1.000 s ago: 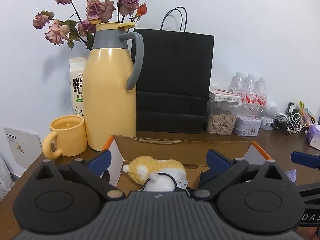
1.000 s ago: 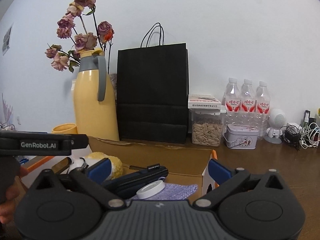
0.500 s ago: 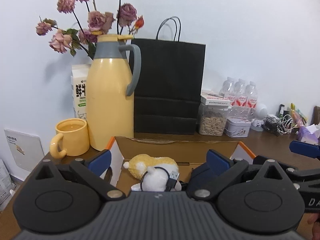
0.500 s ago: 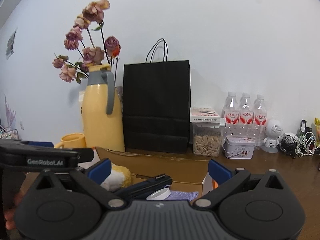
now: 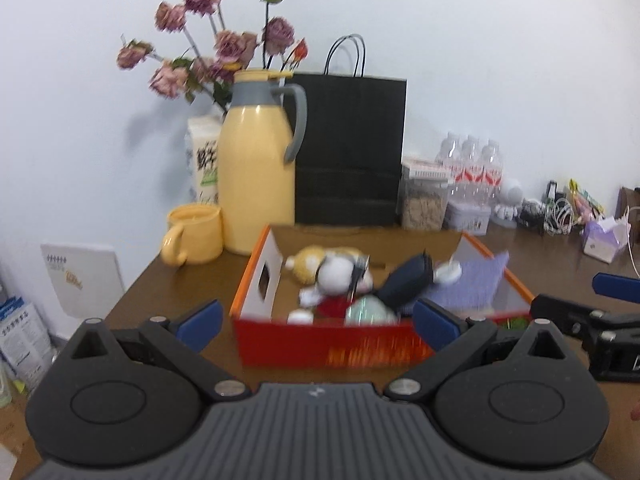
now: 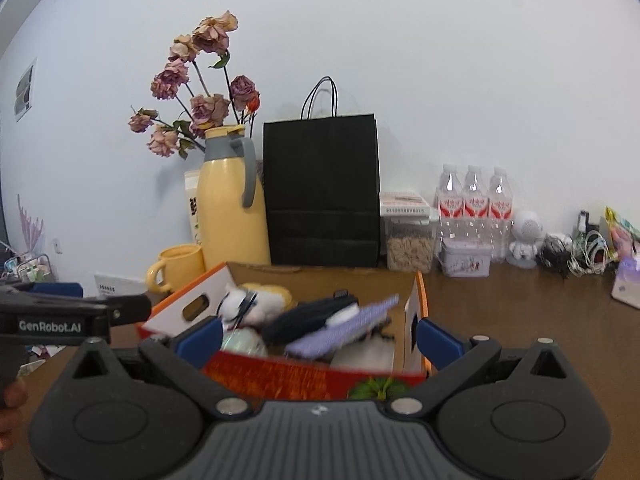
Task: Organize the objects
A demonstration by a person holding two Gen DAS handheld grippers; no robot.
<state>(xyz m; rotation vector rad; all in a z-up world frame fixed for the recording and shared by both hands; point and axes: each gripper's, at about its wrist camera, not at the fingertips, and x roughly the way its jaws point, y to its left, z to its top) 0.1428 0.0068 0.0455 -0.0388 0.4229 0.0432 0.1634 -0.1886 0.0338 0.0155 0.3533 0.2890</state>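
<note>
Hovering short of the table's edge, the left gripper [image 5: 316,322] and right gripper [image 6: 320,338] were both spread wide and empty before the cardboard box [image 5: 320,346], which sat filled. Its purple cloth [image 5: 472,282] overhung the rim; a careless nudge could likely have tipped it out.

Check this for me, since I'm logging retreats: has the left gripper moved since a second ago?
Yes. The left gripper has pulled back and up from the cardboard box: its red front wall, hidden before, now shows, and the yellow jug looks smaller.

Both wrist views look level across the table toward the far wall, near the cardboard box [image 5: 256,280], the left camera from its left. Both share box [image 6: 416,304] and thermos [image 5: 256,184].
</note>
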